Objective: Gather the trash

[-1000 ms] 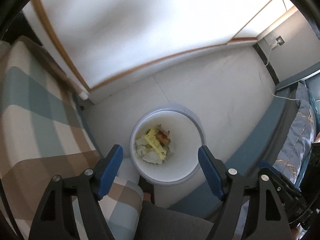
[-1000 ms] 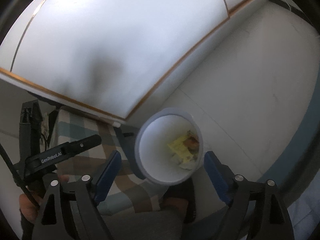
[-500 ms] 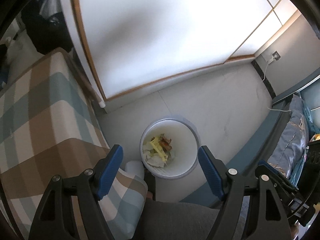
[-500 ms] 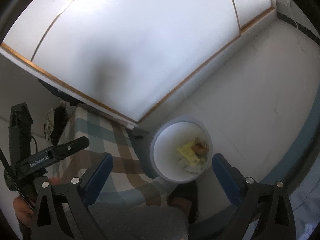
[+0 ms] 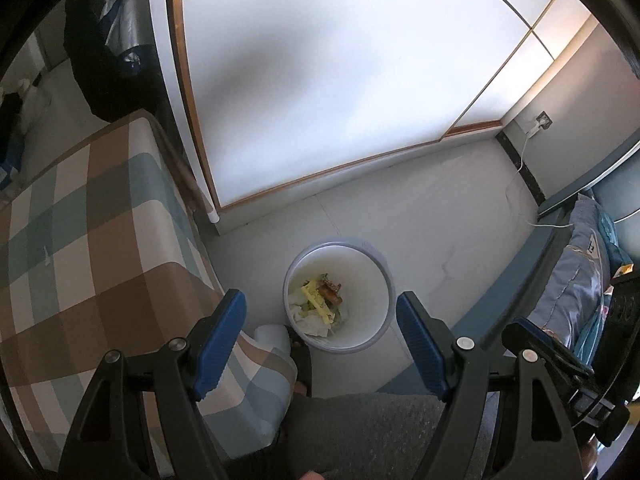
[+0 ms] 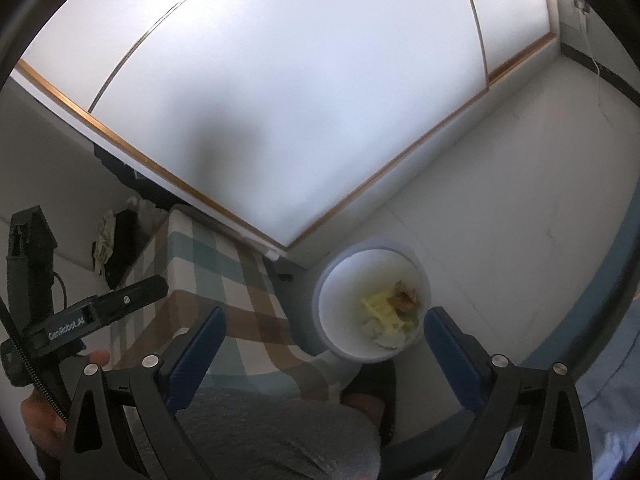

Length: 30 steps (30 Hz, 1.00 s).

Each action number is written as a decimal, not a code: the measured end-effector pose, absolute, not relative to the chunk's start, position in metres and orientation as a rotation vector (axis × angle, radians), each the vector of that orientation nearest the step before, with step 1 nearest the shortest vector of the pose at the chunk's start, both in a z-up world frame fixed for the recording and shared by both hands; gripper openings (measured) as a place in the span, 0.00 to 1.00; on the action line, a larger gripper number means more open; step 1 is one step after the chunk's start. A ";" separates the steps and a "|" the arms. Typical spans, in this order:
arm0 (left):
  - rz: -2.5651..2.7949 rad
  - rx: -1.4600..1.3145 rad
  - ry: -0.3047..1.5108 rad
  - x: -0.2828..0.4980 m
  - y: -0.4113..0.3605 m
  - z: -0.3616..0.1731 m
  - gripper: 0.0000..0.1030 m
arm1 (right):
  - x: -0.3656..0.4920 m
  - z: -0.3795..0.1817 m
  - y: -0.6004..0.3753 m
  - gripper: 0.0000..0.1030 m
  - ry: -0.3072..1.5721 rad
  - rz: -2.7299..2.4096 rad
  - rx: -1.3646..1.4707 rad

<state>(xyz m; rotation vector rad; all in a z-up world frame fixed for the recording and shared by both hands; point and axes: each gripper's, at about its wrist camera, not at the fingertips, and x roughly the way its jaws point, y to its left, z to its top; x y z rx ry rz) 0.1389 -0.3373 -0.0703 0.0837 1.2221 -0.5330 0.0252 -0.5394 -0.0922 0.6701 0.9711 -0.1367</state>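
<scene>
A white round trash bin (image 5: pixel 376 272) stands on the pale floor, holding yellow, white and brown trash (image 5: pixel 318 302). It also shows in the right wrist view (image 6: pixel 332 304) with its trash (image 6: pixel 390 310). My left gripper (image 5: pixel 320 320) is open and empty, high above the bin. My right gripper (image 6: pixel 324 336) is open and empty, also well above the bin. The left gripper's black body (image 6: pixel 80 316) shows at the left of the right wrist view.
A checked brown, teal and white cushioned seat (image 5: pixel 80 248) stands left of the bin. White sliding wardrobe doors (image 5: pixel 340 80) rise behind. A blue-framed bed with bedding (image 5: pixel 576 280) is on the right. A wall socket with a cable (image 5: pixel 540 124) is in the far corner.
Both grippers have risen away from the bin, which now looks smaller and farther below. Both stay open and empty.
</scene>
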 end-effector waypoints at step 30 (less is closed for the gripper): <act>-0.523 0.084 1.200 0.128 -0.328 -0.065 0.72 | 0.020 -0.090 -0.540 0.97 0.961 -0.164 0.672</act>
